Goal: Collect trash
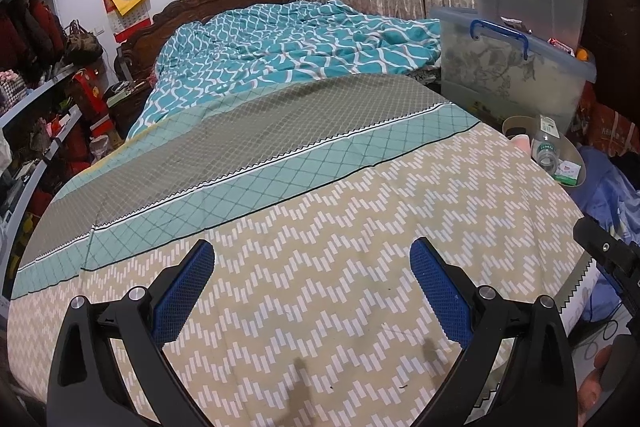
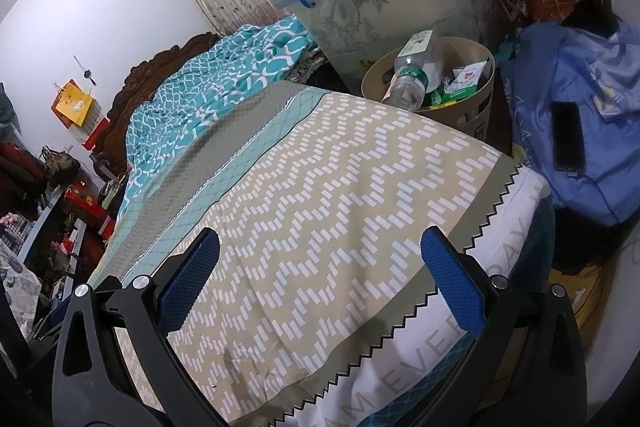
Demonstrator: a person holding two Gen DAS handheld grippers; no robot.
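Risk check: both grippers empty over the bed (image 1: 320,227).

Left wrist view: your left gripper (image 1: 312,283) is spread wide, holding nothing; no loose trash is visible on the sheet, so closing here would snag fabric.
Right wrist view: your right gripper (image 2: 320,267) is equally wide; the bottle (image 2: 414,75) overhangs the bin (image 2: 472,115) rim and a nudge could tip it out.

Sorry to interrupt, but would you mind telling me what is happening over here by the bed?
A person is collecting trash with a gripper in each hand. At this moment the left gripper and the right gripper are both open and empty, held over the patterned bedspread. Beside the bed, the round beige bin already holds a clear plastic bottle and some small green and white packets. No loose trash shows on the bedspread.
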